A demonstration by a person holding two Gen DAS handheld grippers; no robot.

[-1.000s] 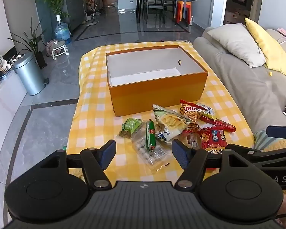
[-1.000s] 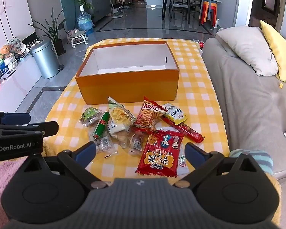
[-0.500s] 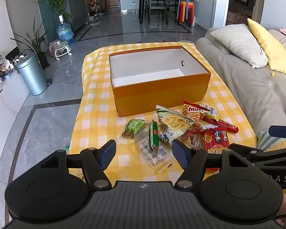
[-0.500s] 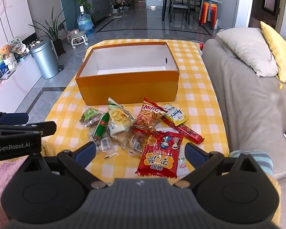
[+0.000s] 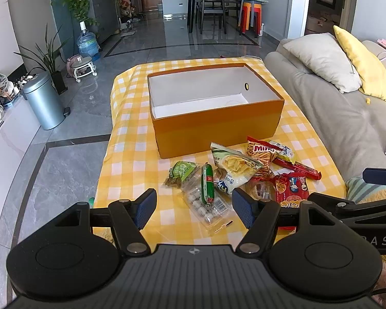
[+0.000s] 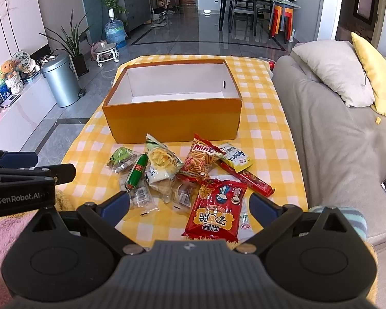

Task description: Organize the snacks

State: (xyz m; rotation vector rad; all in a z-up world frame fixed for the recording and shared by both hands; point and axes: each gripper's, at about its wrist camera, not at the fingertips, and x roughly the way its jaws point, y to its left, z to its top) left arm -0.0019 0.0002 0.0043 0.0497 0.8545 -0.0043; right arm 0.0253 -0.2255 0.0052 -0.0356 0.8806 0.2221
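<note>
Nothing on the tabletop (image 6: 267,139) has changed over the last second: snacks lie as they did, box in the same spot. The left view has drifted a little in framing, no more. Both claws hover short of the pile. Judgement: sorting has not begun; every item is still to be moved.

Left claw (image 5: 194,209): jaws wide apart, nothing between the pads; the clear pack and green sausage lie on the cloth beyond the gap. Right claw (image 6: 189,209): jaws wide apart, empty, the big red bag beyond the gap.

Container: orange box (image 6: 172,118), open top, white inside, bare floor as far as can be seen; a small round hole in its right end wall. No snack inside.

Snacks, all on the near side of the box, loosely heaped:
- chip bag (image 6: 162,162) just in front of the box's near wall
- green sausage (image 6: 136,172) to its left, on a clear pack (image 5: 205,206)
- Mini stick bag (image 6: 202,158) right of centre
- big red bag (image 6: 216,209) farthest from the box, nearest the right claw
</note>
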